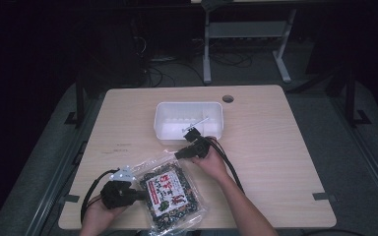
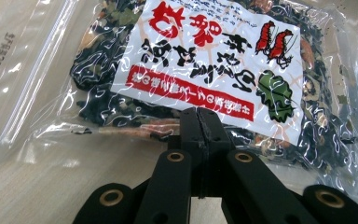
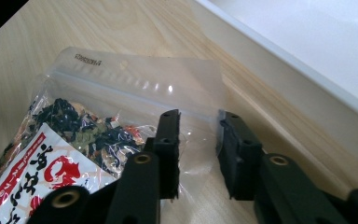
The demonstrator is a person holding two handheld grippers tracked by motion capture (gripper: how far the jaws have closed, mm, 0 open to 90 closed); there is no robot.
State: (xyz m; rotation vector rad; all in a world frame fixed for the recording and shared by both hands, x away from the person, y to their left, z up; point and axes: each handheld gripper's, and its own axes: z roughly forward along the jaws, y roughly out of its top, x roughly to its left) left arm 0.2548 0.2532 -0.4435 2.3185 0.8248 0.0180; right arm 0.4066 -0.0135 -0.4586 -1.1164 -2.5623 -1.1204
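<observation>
A clear zip bag of dark dried greens (image 1: 173,195) with a red and white label lies at the table's front edge. My left gripper (image 1: 141,194) comes in from the bag's left side. Its jaws are pressed together on the bag's plastic edge (image 2: 121,133), so my left gripper (image 2: 199,115) is shut on the bag. My right gripper (image 1: 178,155) is at the bag's far corner, just in front of the white bin. There my right gripper (image 3: 199,119) stands open, with the bag's clear zip-strip corner (image 3: 193,100) between the jaws and the pads apart.
A white plastic bin (image 1: 163,132) stands mid-table behind the bag; its wall (image 3: 303,79) runs close to the right gripper. A round cable hole (image 1: 228,98) is near the table's back edge. Bare tabletop (image 1: 280,152) extends to the right.
</observation>
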